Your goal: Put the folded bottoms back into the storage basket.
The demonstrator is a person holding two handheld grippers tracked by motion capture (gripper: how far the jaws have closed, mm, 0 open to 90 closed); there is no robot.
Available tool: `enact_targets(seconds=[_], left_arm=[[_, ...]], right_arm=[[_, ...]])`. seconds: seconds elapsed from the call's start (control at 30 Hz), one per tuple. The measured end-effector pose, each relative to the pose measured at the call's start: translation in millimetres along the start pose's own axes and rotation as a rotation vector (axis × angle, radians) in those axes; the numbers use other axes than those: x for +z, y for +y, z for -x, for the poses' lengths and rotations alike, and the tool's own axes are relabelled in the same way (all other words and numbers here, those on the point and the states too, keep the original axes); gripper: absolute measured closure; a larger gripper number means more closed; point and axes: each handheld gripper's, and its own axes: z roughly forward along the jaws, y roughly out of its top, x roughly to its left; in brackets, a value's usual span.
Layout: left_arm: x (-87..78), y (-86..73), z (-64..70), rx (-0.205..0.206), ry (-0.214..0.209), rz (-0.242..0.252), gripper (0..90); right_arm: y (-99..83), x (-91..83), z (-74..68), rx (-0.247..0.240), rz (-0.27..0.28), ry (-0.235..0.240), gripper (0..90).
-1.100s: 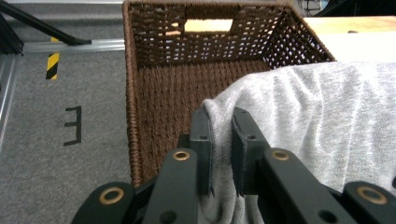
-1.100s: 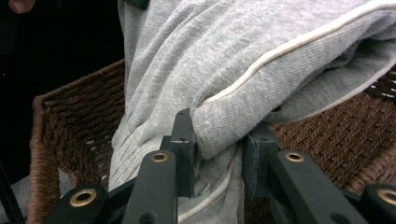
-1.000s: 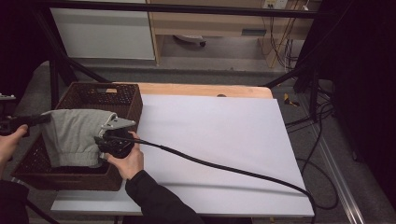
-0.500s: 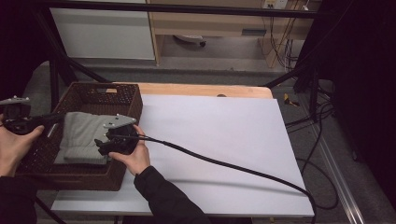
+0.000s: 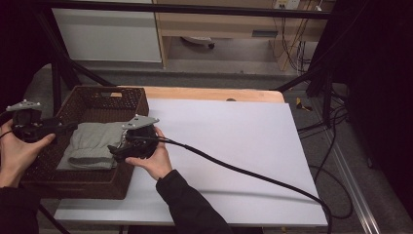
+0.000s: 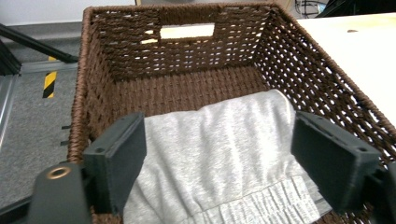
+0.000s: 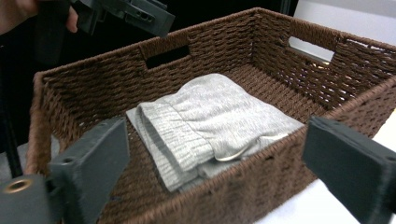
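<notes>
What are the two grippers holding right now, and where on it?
Nothing. Both the left gripper and right gripper have their jaws wide open with nothing between them. The folded grey garment lies loose on the bottom of the brown wicker basket.

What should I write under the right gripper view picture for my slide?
Folded grey garment lying in a brown wicker basket, seen between the open right gripper fingers.

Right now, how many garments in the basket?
1: a folded grey garment lying on the floor of the brown wicker basket, toward its near end. Anything beneath the folds would be hidden. Both grippers are open and off it.
</notes>
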Motion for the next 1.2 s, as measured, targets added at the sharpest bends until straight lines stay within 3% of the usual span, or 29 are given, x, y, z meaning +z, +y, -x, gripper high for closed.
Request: enact_targets(seconds=[0.13,0.3,0.7,1.2], left_arm=[[0.7,0.2,4.8,-0.008,-0.023,0.011,12.4],[4.3,-0.6,13.9,0.021,-0.035,0.007,6.9],[18.5,-6.1,44.2,0.083,-0.106,0.003,6.0],[36.6,-6.6,95.3,0.169,-0.193,0.007,6.0]], right_arm=[[-3.8,-10.3,6.8,0.003,-0.004,0.013,5.9],[-11.9,-22.7,15.2,0.007,-0.034,0.011,5.1],[-31.0,-52.1,34.9,0.024,-0.051,-0.012,5.3],[-58.8,-93.1,67.7,0.069,-0.058,-0.057,4.6]])
